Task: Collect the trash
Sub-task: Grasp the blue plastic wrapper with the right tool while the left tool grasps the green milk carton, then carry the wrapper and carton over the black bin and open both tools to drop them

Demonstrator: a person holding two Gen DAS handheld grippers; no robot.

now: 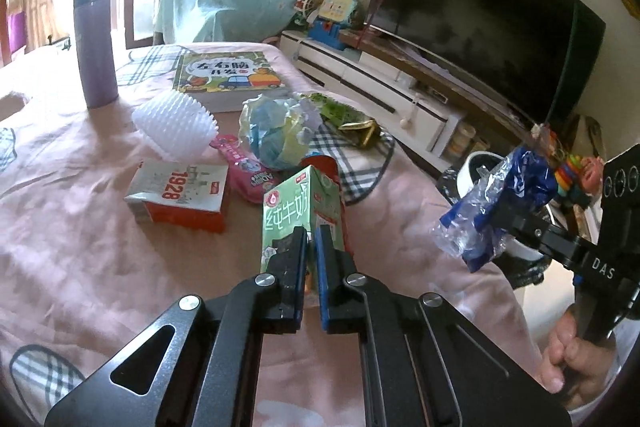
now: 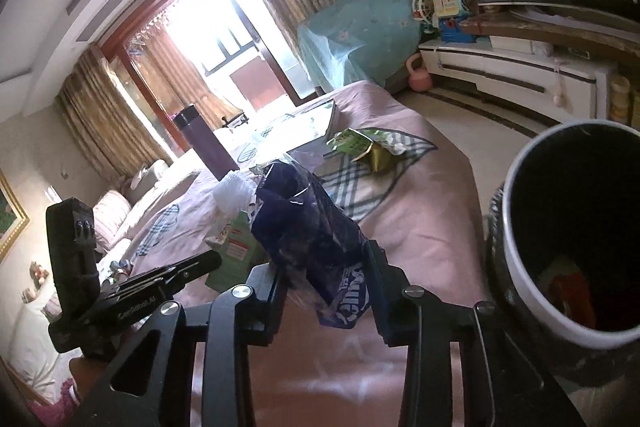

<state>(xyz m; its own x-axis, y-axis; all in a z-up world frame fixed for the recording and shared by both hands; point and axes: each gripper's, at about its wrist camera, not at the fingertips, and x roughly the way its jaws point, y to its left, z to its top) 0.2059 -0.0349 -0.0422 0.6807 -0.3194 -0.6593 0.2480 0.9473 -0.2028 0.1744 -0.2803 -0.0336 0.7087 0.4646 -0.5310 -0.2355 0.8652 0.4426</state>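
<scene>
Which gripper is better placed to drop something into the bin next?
Right. The right gripper already clamps the blue wrapper beside the open bin; the left gripper sits at the milk carton on the bed.

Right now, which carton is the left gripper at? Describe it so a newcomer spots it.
Start at the pink bedspread and find the litter cluster near its middle. At the cluster's near edge stands a green milk carton, upright, directly in front of the left gripper, whose jaws are nearly closed. Its neighbour, the red and white 1928 box, lies flat; the carton is the only tall green box.
</scene>
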